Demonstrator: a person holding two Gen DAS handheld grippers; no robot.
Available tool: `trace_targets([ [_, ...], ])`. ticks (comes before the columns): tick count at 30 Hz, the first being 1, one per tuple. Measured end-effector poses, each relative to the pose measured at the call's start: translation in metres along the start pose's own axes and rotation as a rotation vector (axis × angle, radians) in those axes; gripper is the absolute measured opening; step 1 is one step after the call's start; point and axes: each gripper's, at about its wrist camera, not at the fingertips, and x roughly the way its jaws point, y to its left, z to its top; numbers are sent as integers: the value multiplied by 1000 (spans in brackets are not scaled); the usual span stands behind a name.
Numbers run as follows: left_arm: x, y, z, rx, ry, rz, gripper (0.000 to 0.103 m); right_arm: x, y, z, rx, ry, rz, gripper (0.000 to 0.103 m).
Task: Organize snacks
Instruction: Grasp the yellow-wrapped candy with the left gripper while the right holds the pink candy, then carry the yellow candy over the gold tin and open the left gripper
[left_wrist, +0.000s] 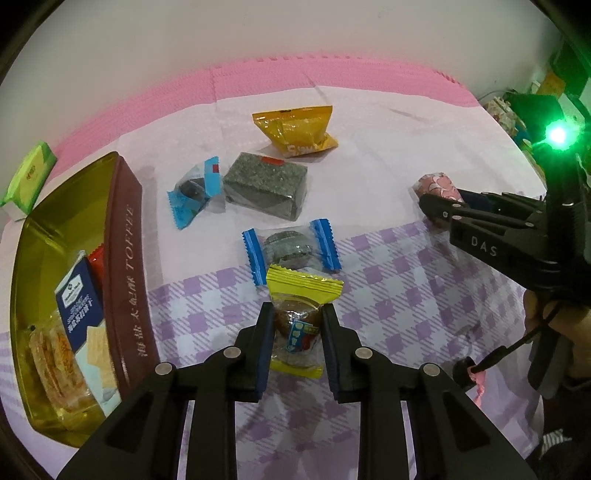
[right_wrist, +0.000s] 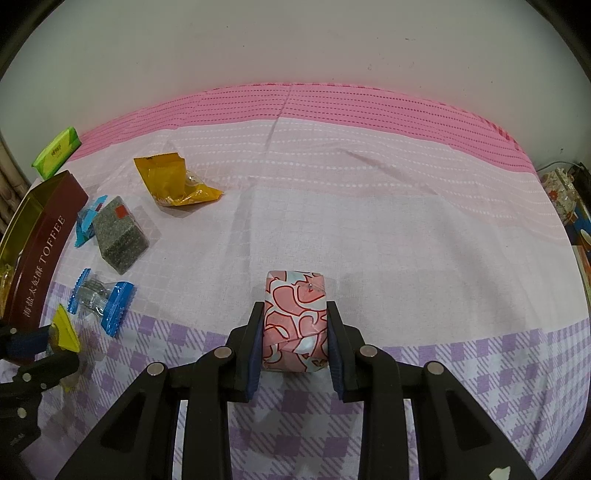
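1. My left gripper (left_wrist: 297, 317) is clamped on the yellow-wrapped snack (left_wrist: 300, 321). Both pads press the sides of the clear middle part with the brown piece inside, and the jaws are only as wide as the packet. I can't tell whether it's lifted off the checked cloth (left_wrist: 406, 280) or lying on it.
2. My right gripper (right_wrist: 295, 317) is pinching the pink heart-print packet (right_wrist: 295, 319), fingers flat against both sides, near the line where the purple checks start.
3. The toffee tin (left_wrist: 127, 273) sits open just off to my left, with a blue cracker pack (left_wrist: 79, 314) and some other bits inside.
4. Loose on the cloth ahead: a blue-ended cookie pack (left_wrist: 290, 245) just beyond the yellow one, a dark seaweed block (left_wrist: 266, 186), a small blue wrapper (left_wrist: 194, 192) touching it, and an orange bag (left_wrist: 295, 129) farther back.
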Motion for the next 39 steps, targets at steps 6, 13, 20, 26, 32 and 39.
trace_targets([
  [6, -11, 7, 4, -17, -17, 11, 26, 0, 0, 0, 0, 1, -2, 28],
  [13, -30, 22, 12, -49, -54, 27, 26, 0, 1, 0, 1, 0, -2, 28],
  [20, -49, 46, 24, -77, -102, 72, 26, 0, 0, 0, -1, 1, -5, 28],
  [26, -52, 92, 37, -138, -118, 150, 26, 0, 0, 0, -4, 3, -8, 28],
  [32, -42, 151, 42, -217, -96, 260, 26, -1, 1, 0, -3, 8, -15, 28],
  [39, -24, 206, 38, -299, -48, 336, 26, -1, 3, 2, -1, 17, -25, 28],
])
